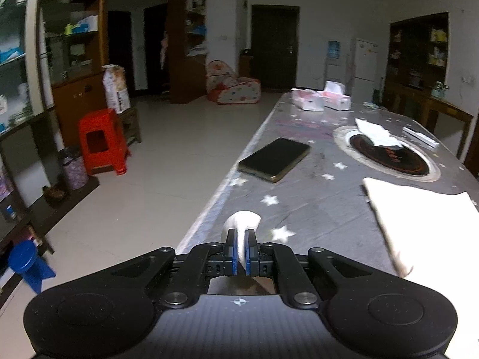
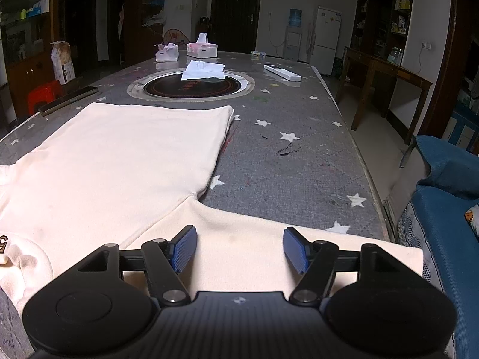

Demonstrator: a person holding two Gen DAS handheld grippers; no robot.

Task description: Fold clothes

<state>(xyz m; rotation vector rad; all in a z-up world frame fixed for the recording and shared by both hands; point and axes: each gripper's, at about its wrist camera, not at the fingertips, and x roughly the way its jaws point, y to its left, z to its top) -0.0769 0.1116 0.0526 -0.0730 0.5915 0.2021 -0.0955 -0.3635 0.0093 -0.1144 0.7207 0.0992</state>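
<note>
Risks: one sleeve pinched, the other still loose

Garment [image 2: 125, 161], cream-coloured and long-sleeved, lies spread flat on the star-patterned table [image 2: 284, 173], its body reaching toward the round inset hob [image 2: 191, 86] and its right sleeve [image 2: 269, 239] stretched along the near edge.

The left hand-held gripper [image 1: 241, 239] is clamped tight on a small bunched bit of cream cloth [image 1: 241, 220], probably a sleeve end, held close to the table's left edge. Only a nub is caught between the blue pads. If that hand pulls hard or fast, the cloth may slip free, or the whole garment may be dragged askew and lose its flat lay.

The right hand-held gripper [image 2: 239, 249] stands open above the right sleeve, its pads apart and pressing on nothing. Closing from here could miss the flat cloth, or pinch just the top layer, so the fold would come out crooked.

A dark phone [image 1: 274, 158] sits near the left edge. A sweeping sleeve might nudge it toward the floor.
</note>
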